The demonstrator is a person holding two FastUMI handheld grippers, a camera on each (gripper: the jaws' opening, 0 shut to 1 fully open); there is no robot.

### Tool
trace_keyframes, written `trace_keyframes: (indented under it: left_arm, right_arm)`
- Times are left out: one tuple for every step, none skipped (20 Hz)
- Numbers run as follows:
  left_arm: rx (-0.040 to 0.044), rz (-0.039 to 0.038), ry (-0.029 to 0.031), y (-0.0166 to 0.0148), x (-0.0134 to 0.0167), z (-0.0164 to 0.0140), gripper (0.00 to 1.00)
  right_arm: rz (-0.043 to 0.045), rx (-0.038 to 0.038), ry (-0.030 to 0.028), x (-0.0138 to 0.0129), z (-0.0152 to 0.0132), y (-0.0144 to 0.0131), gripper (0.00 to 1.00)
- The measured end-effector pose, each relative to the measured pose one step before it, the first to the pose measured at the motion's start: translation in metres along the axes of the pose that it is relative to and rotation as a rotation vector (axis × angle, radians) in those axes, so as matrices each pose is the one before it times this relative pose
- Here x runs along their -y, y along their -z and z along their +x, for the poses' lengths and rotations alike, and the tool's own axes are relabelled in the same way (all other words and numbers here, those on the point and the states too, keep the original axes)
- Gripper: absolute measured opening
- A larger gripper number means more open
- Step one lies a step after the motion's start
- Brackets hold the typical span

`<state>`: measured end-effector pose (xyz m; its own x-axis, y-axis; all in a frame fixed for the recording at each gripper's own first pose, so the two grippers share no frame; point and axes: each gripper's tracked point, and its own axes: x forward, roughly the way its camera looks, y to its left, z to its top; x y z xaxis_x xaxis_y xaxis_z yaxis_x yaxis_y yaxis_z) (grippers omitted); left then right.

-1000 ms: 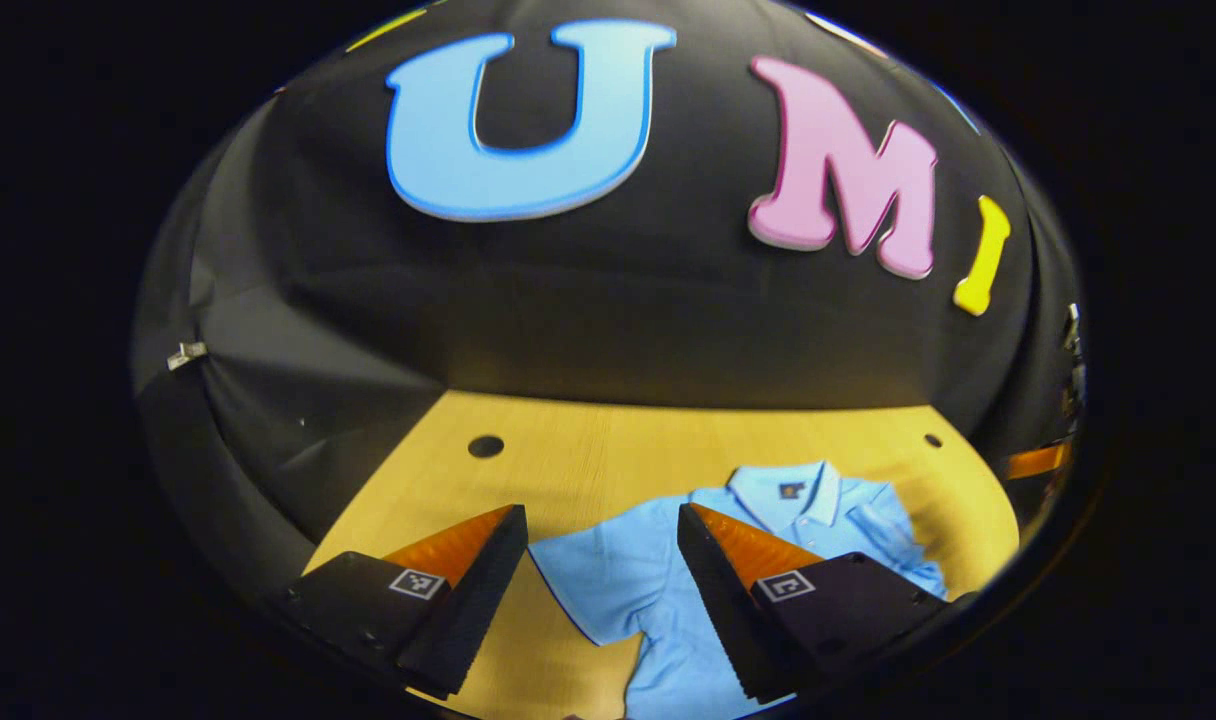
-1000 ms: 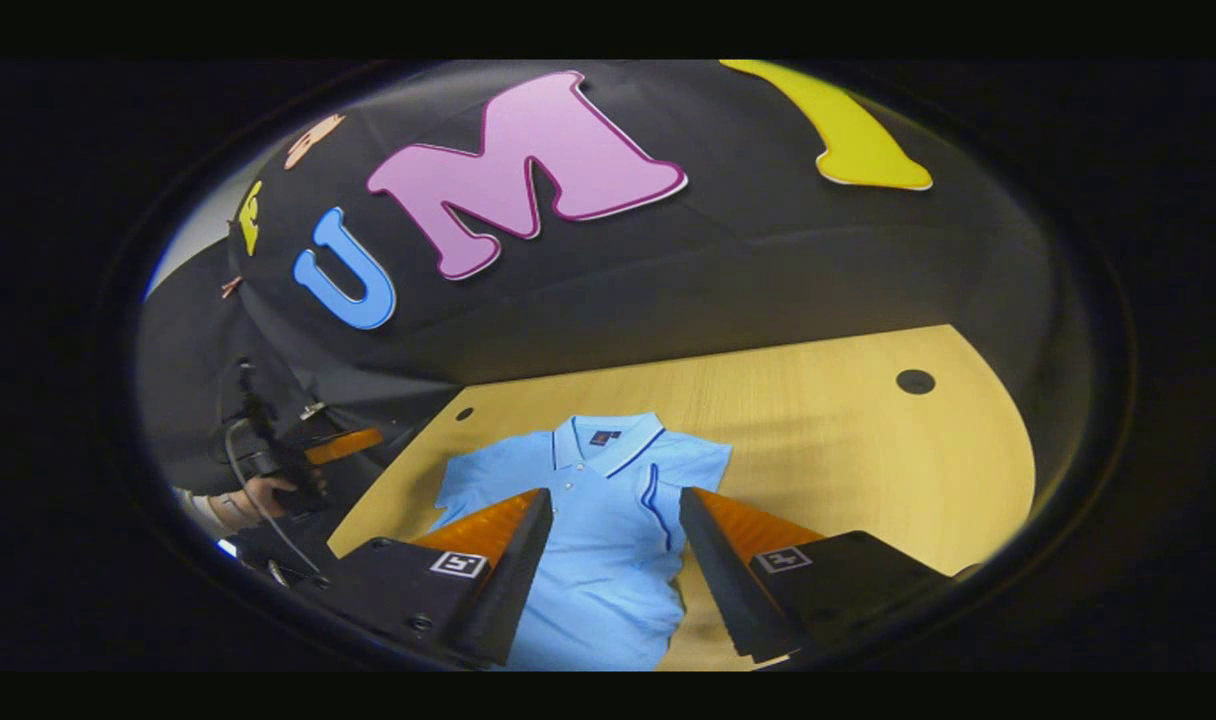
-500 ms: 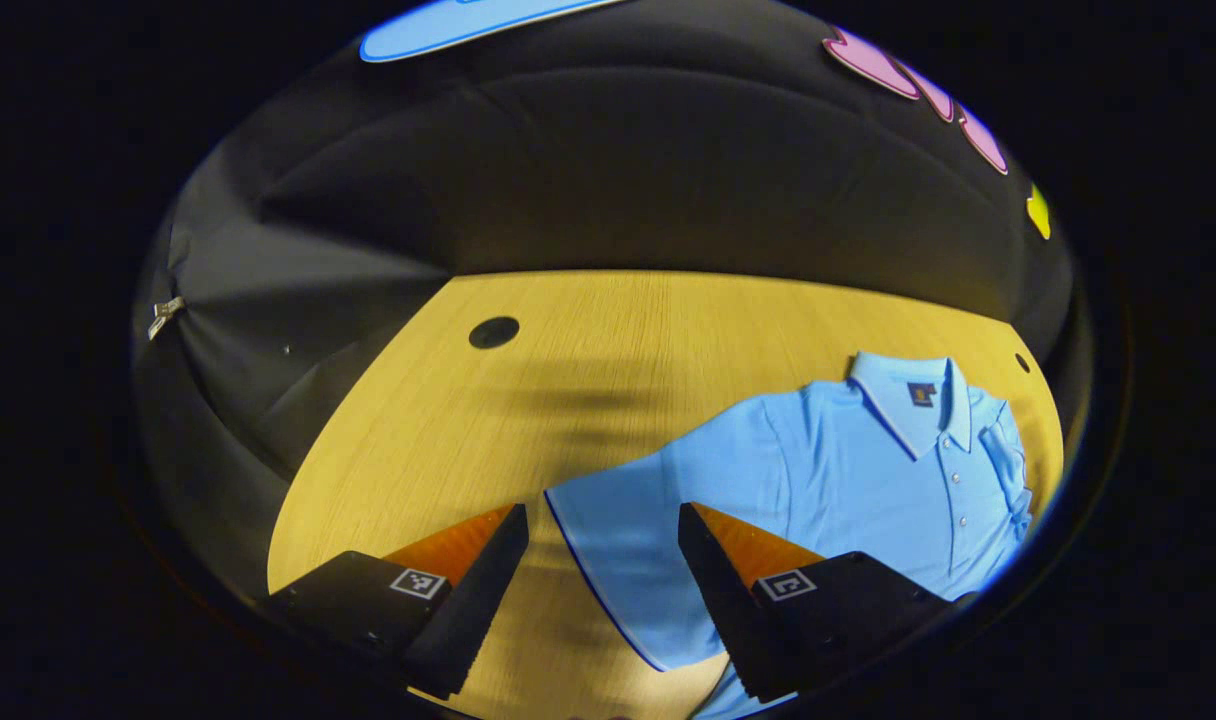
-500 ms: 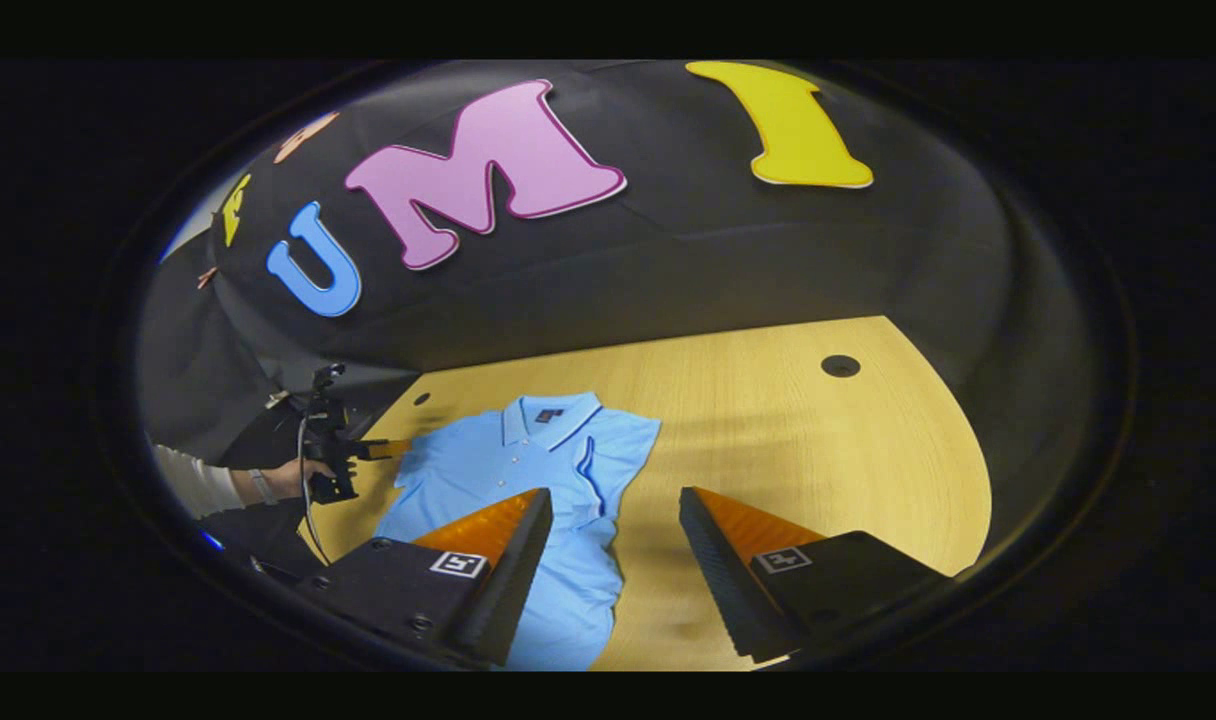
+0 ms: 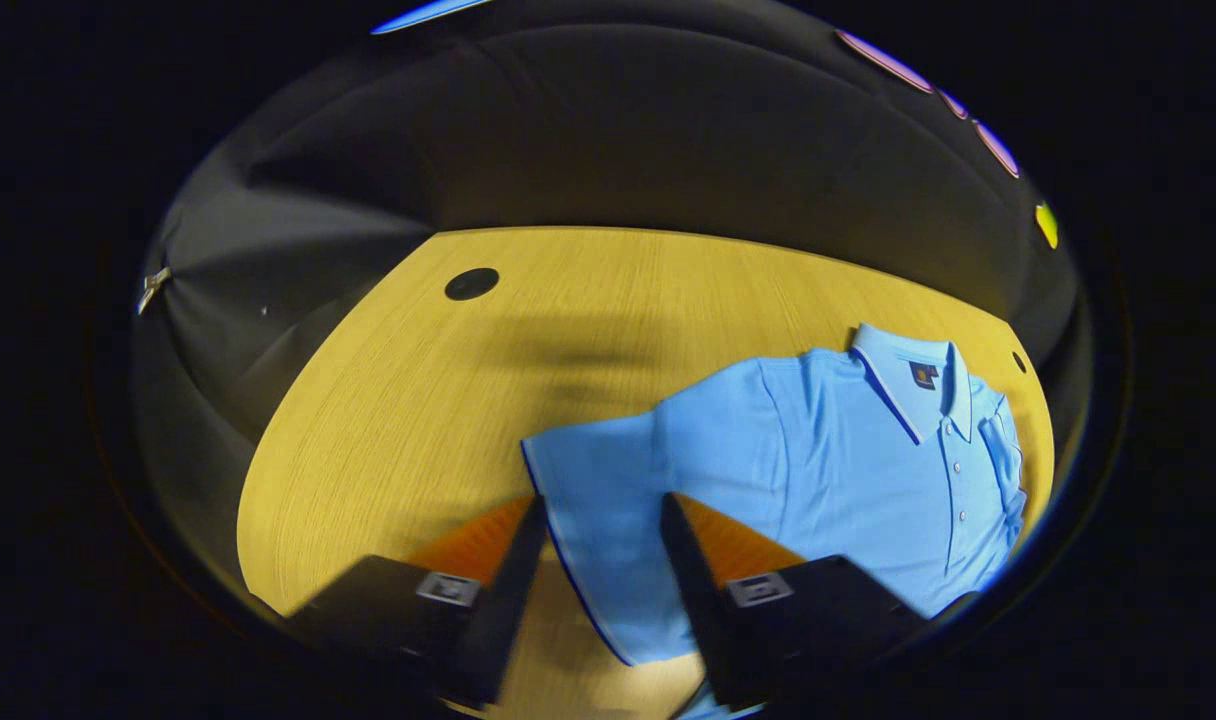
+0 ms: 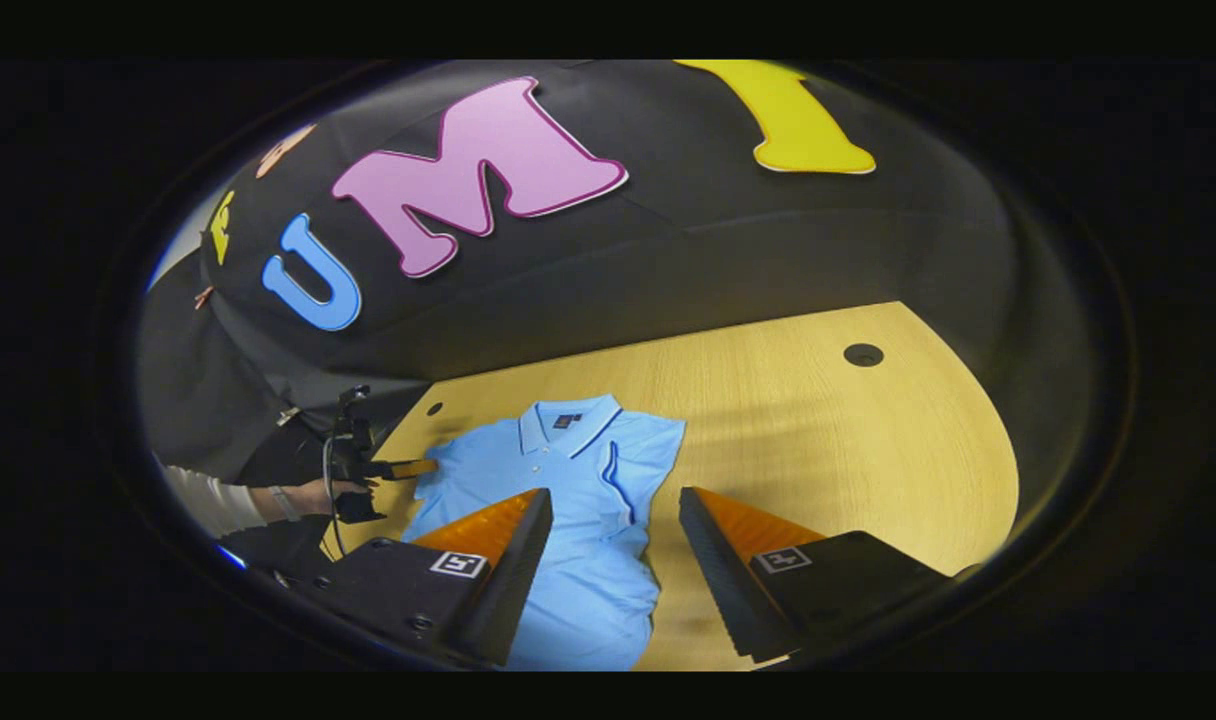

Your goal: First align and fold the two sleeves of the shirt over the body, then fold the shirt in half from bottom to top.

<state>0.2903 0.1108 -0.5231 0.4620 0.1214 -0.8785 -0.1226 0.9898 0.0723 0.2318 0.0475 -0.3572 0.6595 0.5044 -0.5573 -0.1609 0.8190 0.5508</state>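
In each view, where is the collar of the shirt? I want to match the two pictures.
Left gripper view: the collar is at the right, on the far end of the shirt.
Right gripper view: the collar is left of centre, above the gap between the fingers.
Shared landmark: the dark patch inside the collar, and the round hole in the table.

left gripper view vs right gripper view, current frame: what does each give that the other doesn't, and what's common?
Left gripper view: the left tongs up close, open, with the hem of the spread sleeve between them.

Right gripper view: a hand holding those tongs at the far side of the shirt, a clear look at the other sleeve already folded over the body, and the right tongs open above the shirt.

Both: the blue shirt, lying on the wooden table.
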Motion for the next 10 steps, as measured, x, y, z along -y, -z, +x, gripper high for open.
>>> trace_keyframes:
  left_arm:
    - [0.00555,0.02053,0.01281,-0.00073,0.00762,0.00253,0.47]
    - [-0.00260,0.02074,-0.00684,-0.00066,0.00325,0.00027,0.30]
    - [0.00214,0.01099,-0.01410,-0.00192,-0.00011,0.00025,0.13]
    - [-0.00917,0.00087,-0.01489,0.00009,-0.00082,-0.00099,0.10]
    - [0.00366,-0.00088,-0.00654,-0.00201,0.00018,-0.00024,0.08]
    - [0.00670,-0.01163,0.01720,-0.00117,0.00340,-0.00174,0.07]
    - [0.00773,-0.02919,0.03153,-0.00296,0.00435,-0.00077,0.07]
    - [0.00280,-0.04624,0.04847,-0.00223,0.00829,-0.00259,0.07]
    - [0.00122,-0.04868,0.04154,-0.00230,0.00951,-0.00694,0.06]
    - [0.02124,-0.02541,0.03350,-0.00359,0.00849,-0.00385,0.06]
  right_arm:
    - [-0.00806,-0.00309,0.00508,0.00161,-0.00322,0.00165,0.82]
    - [-0.00708,-0.00260,0.00595,0.00179,-0.00183,0.00230,0.81]
    - [-0.00513,-0.00240,0.00388,0.00083,-0.00194,0.00147,0.81]
    - [-0.00560,-0.00074,0.00831,0.00120,0.00006,0.00281,0.81]
    - [-0.00176,-0.00364,0.00970,0.00250,0.00143,0.00195,0.81]
    - [0.00690,-0.00336,-0.00239,-0.00211,0.00045,0.00261,0.82]
    - [0.01065,0.00362,-0.00928,-0.00396,-0.00146,-0.00020,0.82]
    - [0.00720,0.00272,-0.00780,-0.00272,-0.00040,0.00037,0.81]
    - [0.00003,0.00294,-0.00204,-0.00017,-0.00057,0.00114,0.81]
    - [-0.00432,0.00216,0.00607,0.00164,-0.00101,0.00044,0.82]
